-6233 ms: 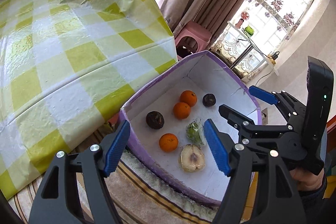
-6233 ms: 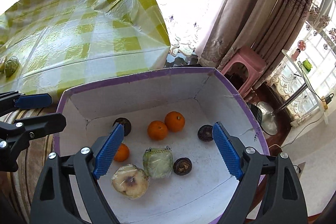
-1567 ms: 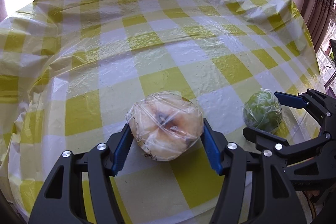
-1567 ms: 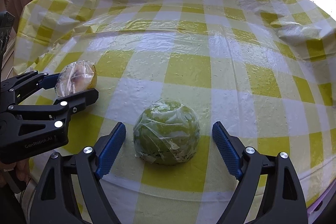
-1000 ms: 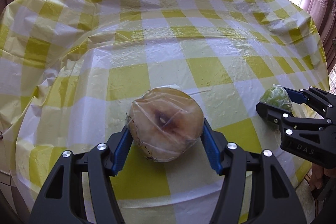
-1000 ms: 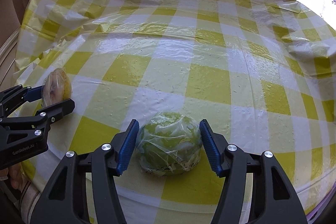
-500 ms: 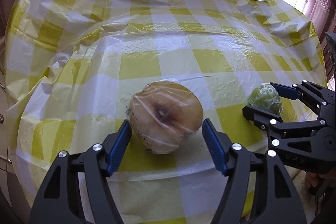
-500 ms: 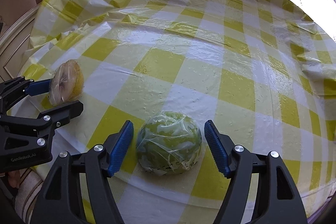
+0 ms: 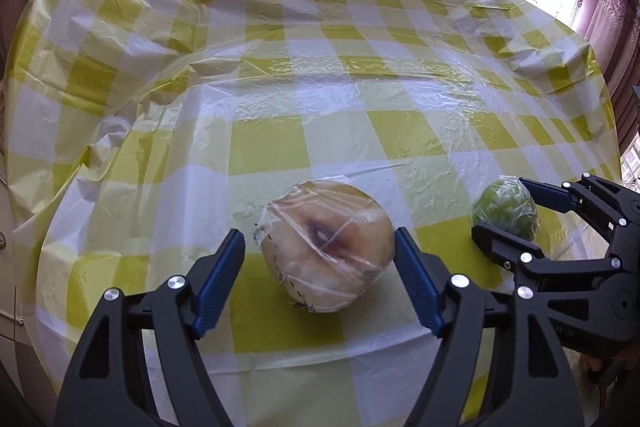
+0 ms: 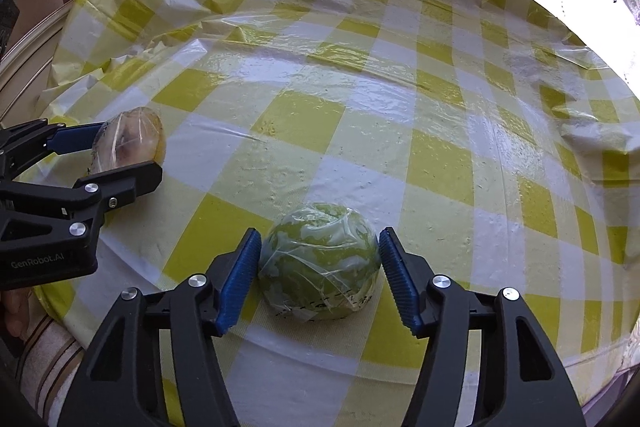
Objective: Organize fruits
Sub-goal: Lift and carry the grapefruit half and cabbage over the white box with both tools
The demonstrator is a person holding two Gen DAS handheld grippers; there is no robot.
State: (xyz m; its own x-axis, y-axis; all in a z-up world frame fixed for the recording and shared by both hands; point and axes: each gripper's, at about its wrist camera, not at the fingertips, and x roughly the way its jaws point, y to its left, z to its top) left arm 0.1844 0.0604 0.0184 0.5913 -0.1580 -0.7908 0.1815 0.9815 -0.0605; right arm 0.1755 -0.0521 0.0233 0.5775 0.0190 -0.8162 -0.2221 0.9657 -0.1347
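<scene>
A plastic-wrapped tan halved fruit (image 9: 326, 247) rests on the yellow-and-white checked tablecloth (image 9: 320, 67). My left gripper (image 9: 320, 259) is open around it, with small gaps at both blue pads. A plastic-wrapped green fruit (image 10: 319, 261) rests on the cloth to the right. My right gripper (image 10: 318, 267) is open around it, pads just clear of its sides. The tan fruit also shows in the right wrist view (image 10: 128, 145), and the green fruit in the left wrist view (image 9: 505, 207).
The round table's near edge (image 10: 280, 359) lies just under both grippers. Curtains (image 9: 616, 7) hang at the far right and a bright window lies behind the table. A striped rug (image 10: 44, 359) shows below the edge.
Both grippers were shut on their wrapped fruits a second ago. Both have since opened, leaving the fruits resting on the cloth, and have drawn back slightly.
</scene>
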